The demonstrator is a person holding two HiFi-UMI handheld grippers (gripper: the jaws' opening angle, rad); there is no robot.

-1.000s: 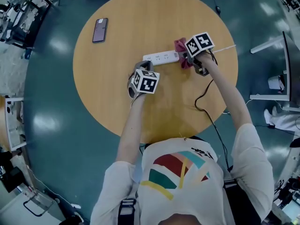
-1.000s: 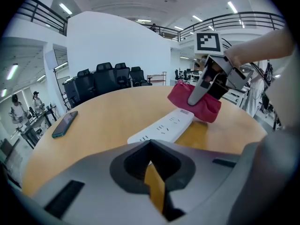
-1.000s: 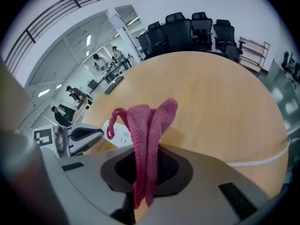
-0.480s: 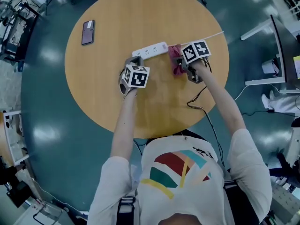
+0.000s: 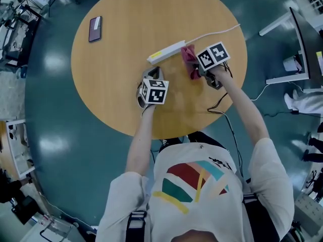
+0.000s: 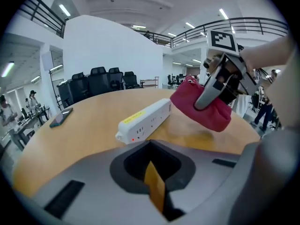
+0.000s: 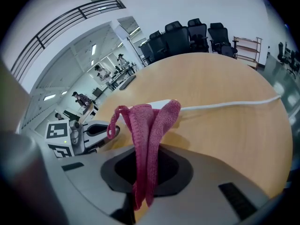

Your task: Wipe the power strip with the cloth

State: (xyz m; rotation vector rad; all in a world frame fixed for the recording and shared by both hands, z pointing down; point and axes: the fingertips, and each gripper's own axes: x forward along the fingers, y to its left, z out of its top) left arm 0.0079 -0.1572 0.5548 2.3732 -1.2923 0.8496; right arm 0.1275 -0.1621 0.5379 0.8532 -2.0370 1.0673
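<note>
A white power strip (image 5: 166, 51) lies slanted on the round wooden table (image 5: 116, 95), its white cord (image 5: 214, 33) running off to the right. In the left gripper view the power strip (image 6: 145, 120) lies just ahead, a yellow label on top. My right gripper (image 5: 198, 70) is shut on a folded red cloth (image 5: 190, 59) beside the strip's right end; the cloth (image 7: 147, 139) hangs bunched between the jaws. My left gripper (image 5: 153, 74) is shut and empty, just below the strip's left end, not touching it.
A dark phone (image 5: 95, 28) lies at the table's far left. A black cable (image 5: 222, 110) trails from the right gripper over the table's near edge. Office chairs and railings show beyond the table in the gripper views.
The power strip has swung from lying level to a slant, left end nearer me. Both grippers shifted: the left drifted back from the strip, the right carried the cloth along its right end.
</note>
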